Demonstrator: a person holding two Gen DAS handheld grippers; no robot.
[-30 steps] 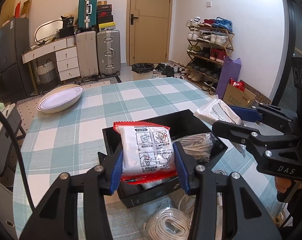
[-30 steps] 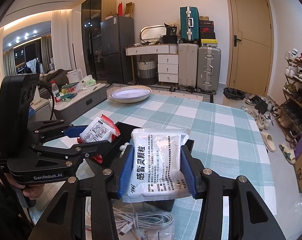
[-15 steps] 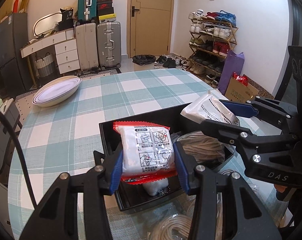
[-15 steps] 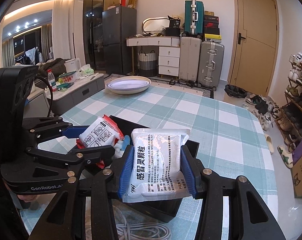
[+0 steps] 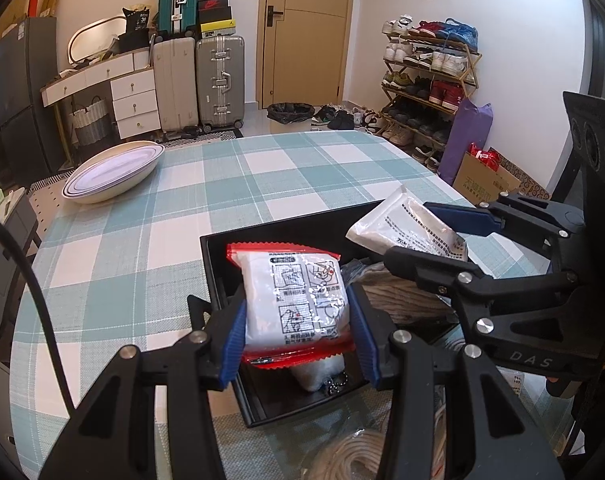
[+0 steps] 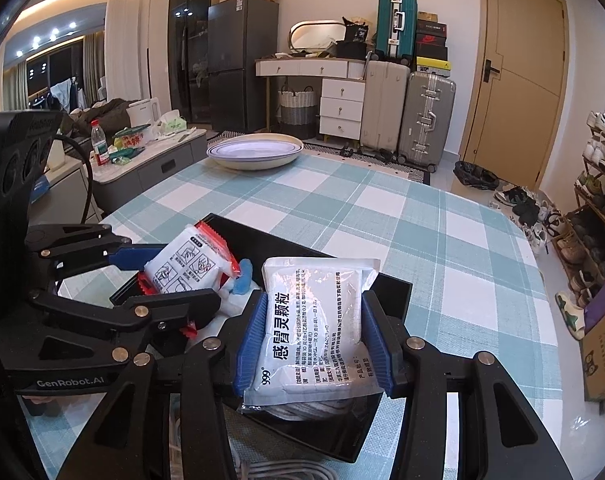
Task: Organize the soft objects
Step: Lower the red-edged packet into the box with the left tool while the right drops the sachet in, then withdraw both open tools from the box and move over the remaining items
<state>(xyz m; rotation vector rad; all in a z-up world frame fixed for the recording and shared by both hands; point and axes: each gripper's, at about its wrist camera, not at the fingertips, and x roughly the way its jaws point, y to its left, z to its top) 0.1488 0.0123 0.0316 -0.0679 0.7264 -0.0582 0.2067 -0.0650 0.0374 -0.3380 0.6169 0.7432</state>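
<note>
I am working over a table (image 5: 150,236) under a teal-and-white checked cloth, in a crowded room with suitcases and a door along the far wall. My landmark is the black tray (image 5: 218,276) near my edge of the table. Far beyond its left corner an oval white dish (image 5: 110,170) sits close to the table's far-left edge; between dish and tray the cloth lies bare, and that stretch gives me the most room to move.

Over the tray's left half, my left gripper (image 5: 296,320) is clamped on a red-edged white packet (image 5: 298,300), its blue pads pressed into both sides, the packet upright above the tray floor. Beneath it, inside the tray, lies a small white soft item (image 5: 318,372). Just outside the tray's near rim a coil of pale cord (image 5: 354,456) rests on the cloth.

Over the tray's right half, my right gripper (image 6: 314,340) carries a white sachet (image 6: 314,320) printed with black characters. Its jaws have just been easing apart, yet the sachet sits between the blue pads and both still touch its sides. Below it in the tray lies a beige bundle (image 5: 402,296). Right of the tray the table edge is close, with a shoe rack (image 5: 426,84) past it.
</note>
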